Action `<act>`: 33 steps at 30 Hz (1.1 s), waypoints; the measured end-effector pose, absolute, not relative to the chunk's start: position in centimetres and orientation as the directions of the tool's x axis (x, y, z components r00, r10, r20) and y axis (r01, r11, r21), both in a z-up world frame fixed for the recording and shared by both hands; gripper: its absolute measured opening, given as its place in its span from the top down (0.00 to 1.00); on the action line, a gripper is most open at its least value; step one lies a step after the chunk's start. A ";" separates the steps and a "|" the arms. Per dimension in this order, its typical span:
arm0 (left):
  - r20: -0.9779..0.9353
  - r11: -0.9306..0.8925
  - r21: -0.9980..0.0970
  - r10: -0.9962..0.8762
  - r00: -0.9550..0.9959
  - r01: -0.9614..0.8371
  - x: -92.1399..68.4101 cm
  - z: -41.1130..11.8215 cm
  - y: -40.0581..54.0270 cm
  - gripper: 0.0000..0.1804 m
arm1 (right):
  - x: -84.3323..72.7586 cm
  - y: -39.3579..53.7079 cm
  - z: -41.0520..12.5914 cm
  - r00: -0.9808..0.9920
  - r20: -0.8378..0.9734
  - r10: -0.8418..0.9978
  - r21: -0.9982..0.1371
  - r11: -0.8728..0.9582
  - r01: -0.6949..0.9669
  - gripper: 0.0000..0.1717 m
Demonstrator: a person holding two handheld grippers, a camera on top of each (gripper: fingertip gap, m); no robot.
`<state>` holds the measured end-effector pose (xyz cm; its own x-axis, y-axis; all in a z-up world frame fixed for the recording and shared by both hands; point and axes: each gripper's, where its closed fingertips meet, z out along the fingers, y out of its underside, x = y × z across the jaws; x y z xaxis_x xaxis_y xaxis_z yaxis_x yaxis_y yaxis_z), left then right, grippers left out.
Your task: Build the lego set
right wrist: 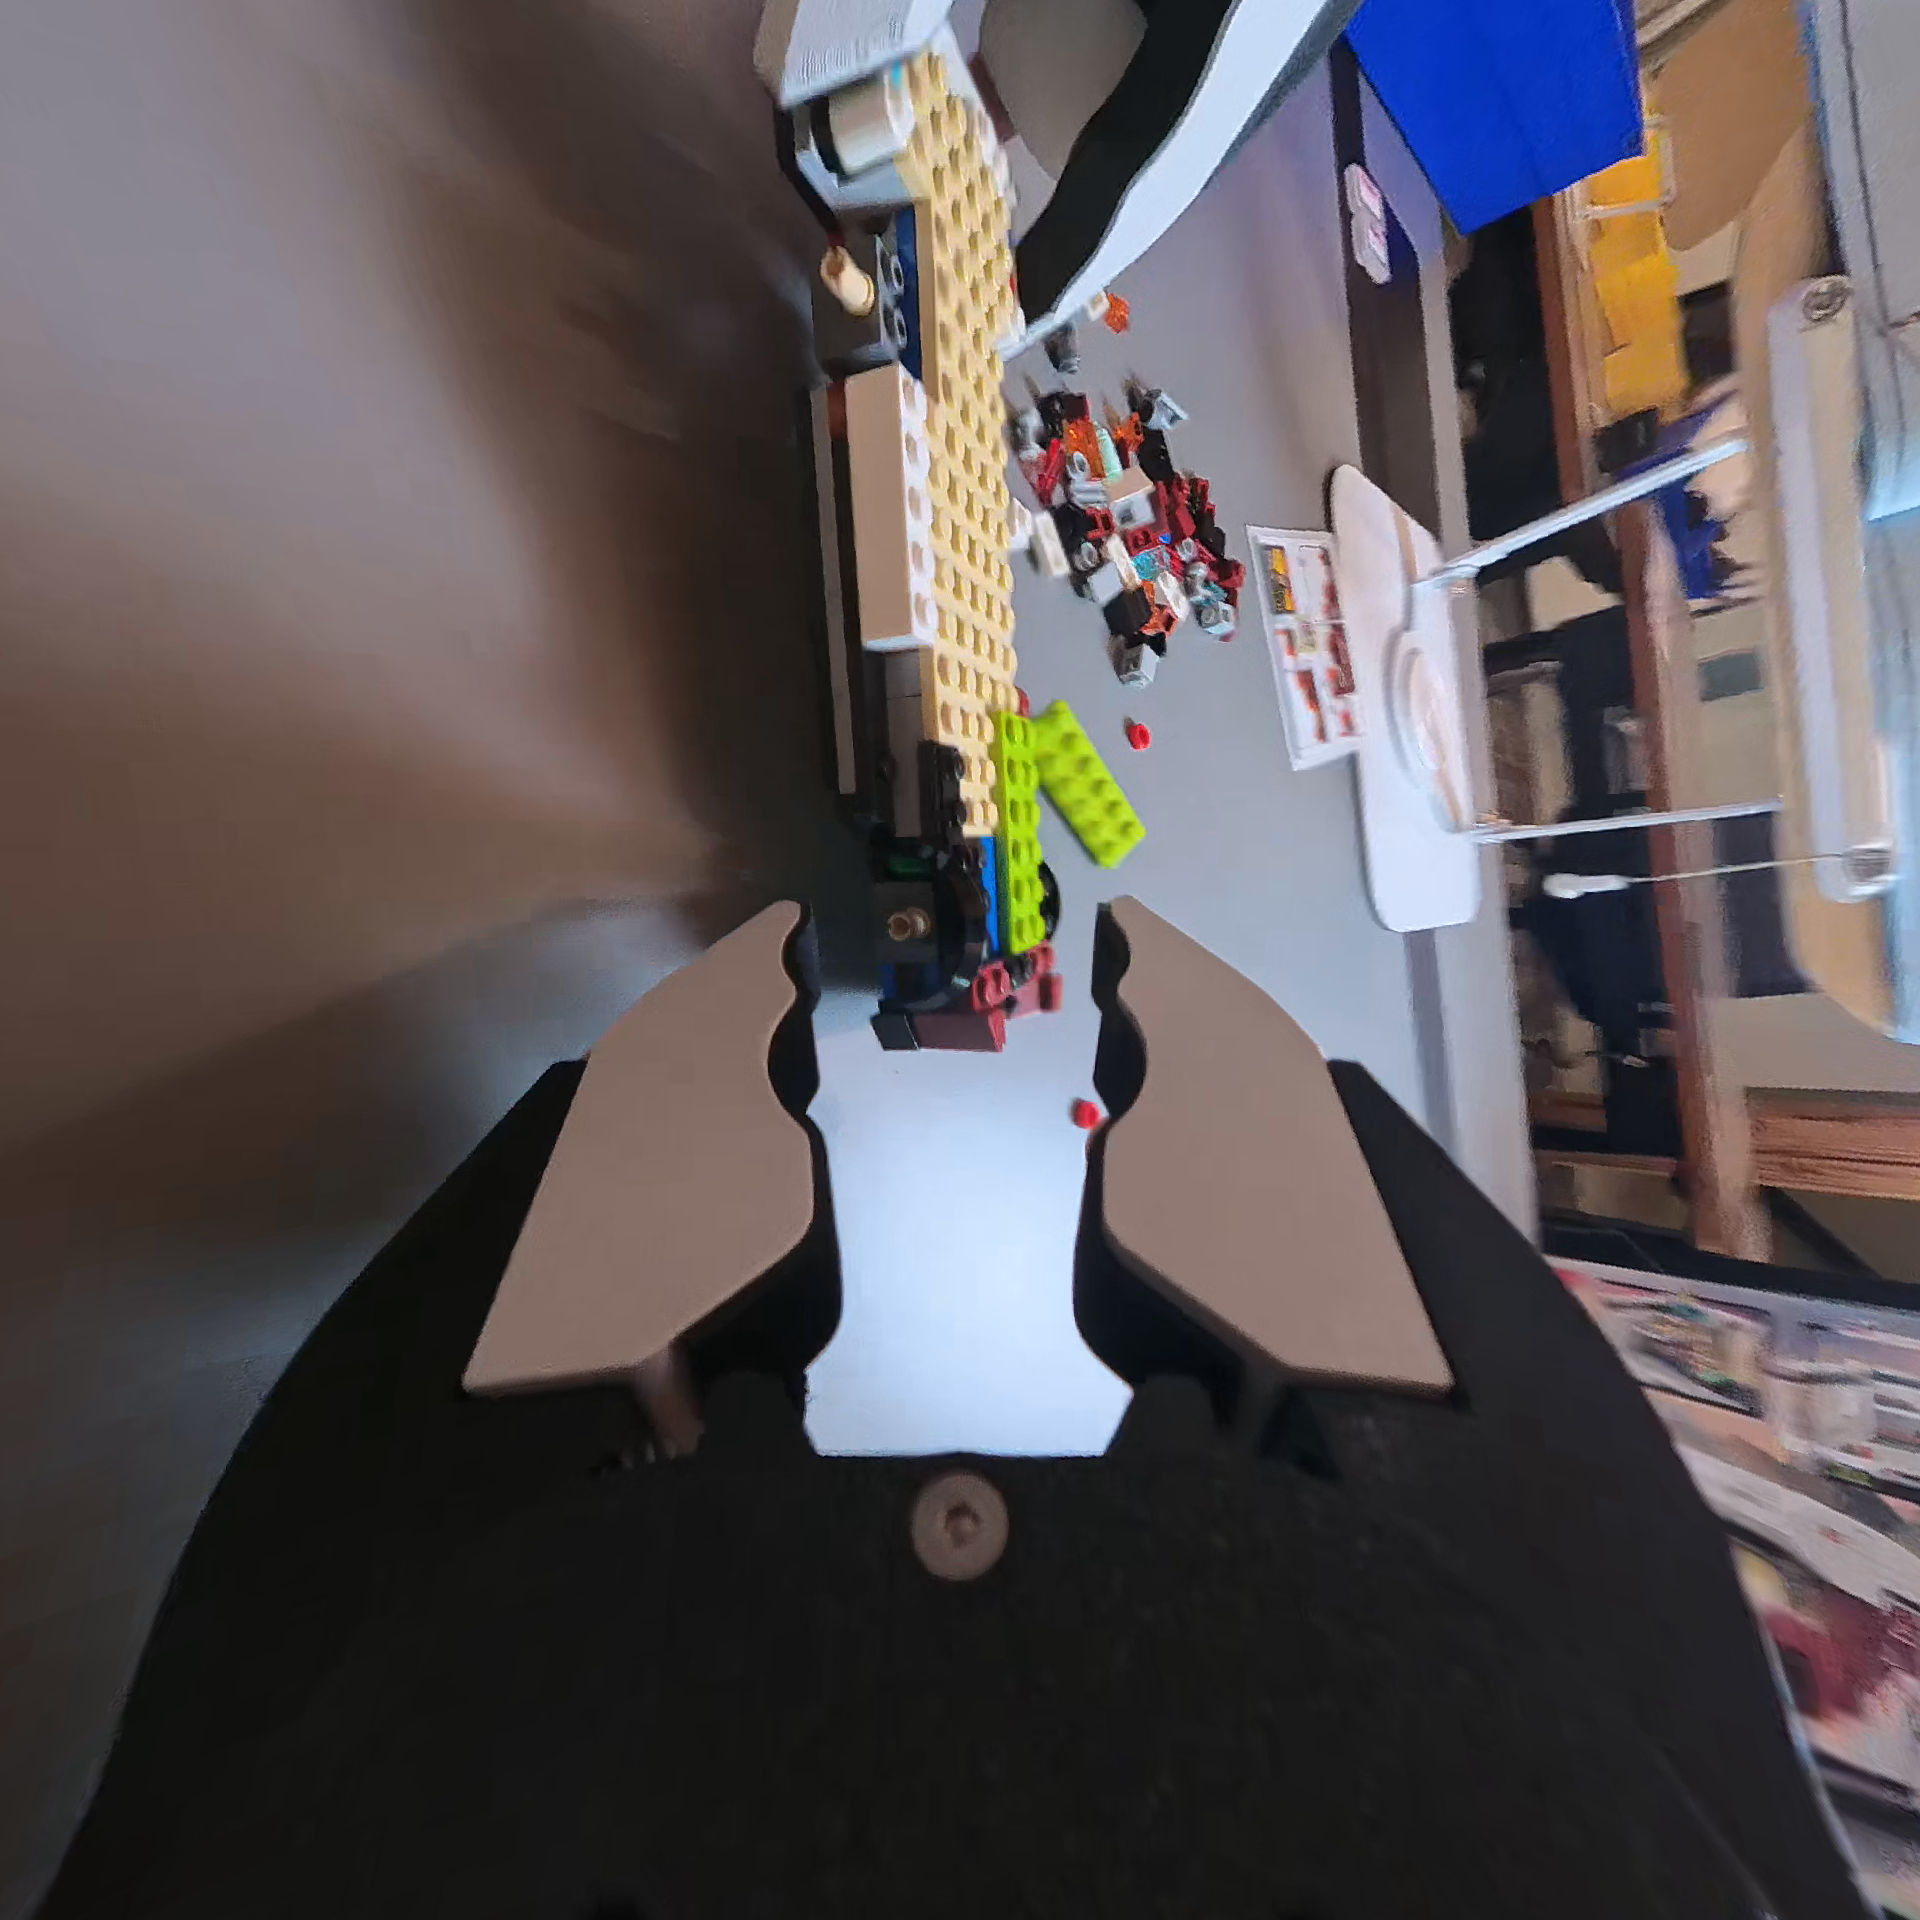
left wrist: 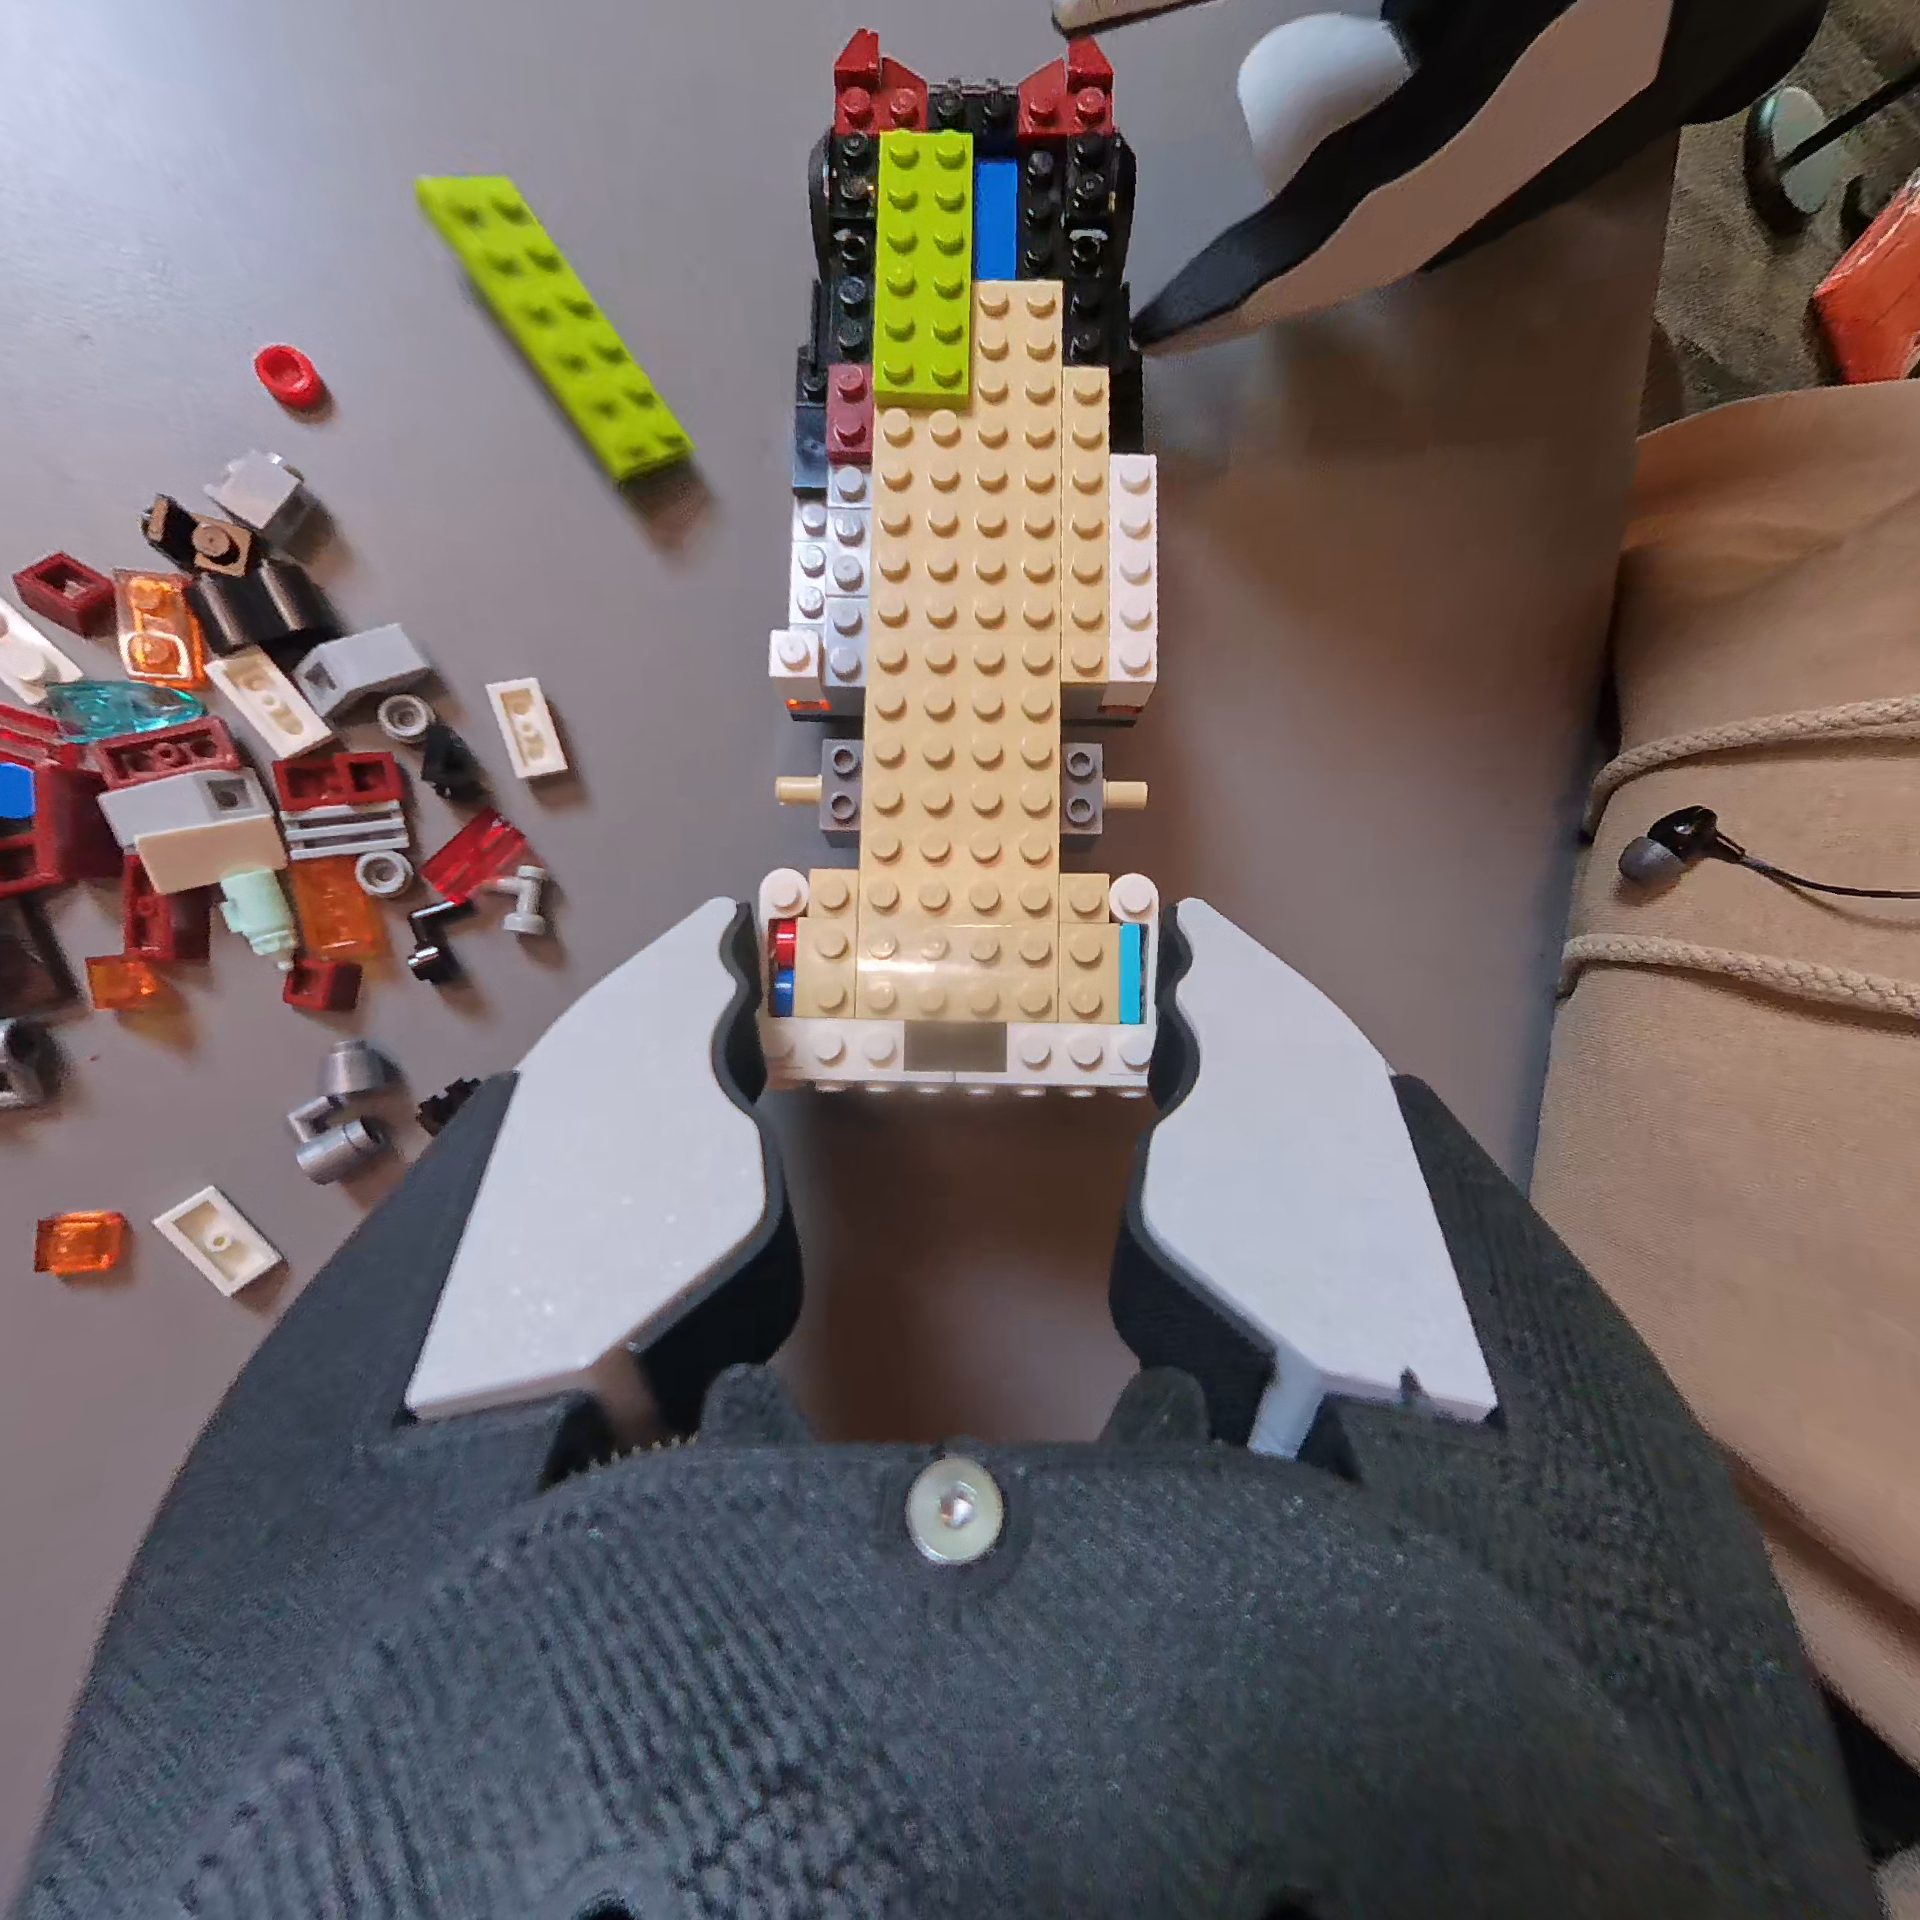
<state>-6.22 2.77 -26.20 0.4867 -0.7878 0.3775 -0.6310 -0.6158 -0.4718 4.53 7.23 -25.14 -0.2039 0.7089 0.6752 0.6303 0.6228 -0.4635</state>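
Loose brick pile lies left on the tabletop. Left claw grips the near end of the brick model, pads pressed to both sides. Right claw released, apart from the model's far end.

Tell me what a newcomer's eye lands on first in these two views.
First, the long brick model with its tan studded top, lying on the grey table, its white near end clamped between the left tongs. Next, the loose lime plate and the heap of small bricks to the model's left. The right tongs stand open at the model's dark red far end, gripping nothing.
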 end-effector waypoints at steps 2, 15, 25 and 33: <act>0.358 -0.605 -0.477 -0.796 0.488 -0.638 -6.2 -26.2 2.7 0.59 | 4.1 6.3 -24.6 -0.212 0.511 0.833 -0.594 0.520 0.613 0.70; 0.028 -0.411 -0.508 -0.886 0.462 -0.757 -6.0 -28.4 1.6 0.59 | -2.0 14.4 -26.1 -0.490 0.316 0.812 -0.472 0.583 0.662 0.82; 0.001 -0.382 -0.549 -0.890 0.456 -0.744 -6.0 -28.9 1.2 0.59 | -3.5 15.5 -28.8 -0.600 0.011 0.800 -0.392 0.555 0.734 0.80; 0.002 -0.375 -0.563 -0.892 0.452 -0.737 -6.0 -28.9 1.2 0.59 | -2.0 14.0 -28.5 -0.581 0.026 0.814 -0.403 0.540 0.739 0.82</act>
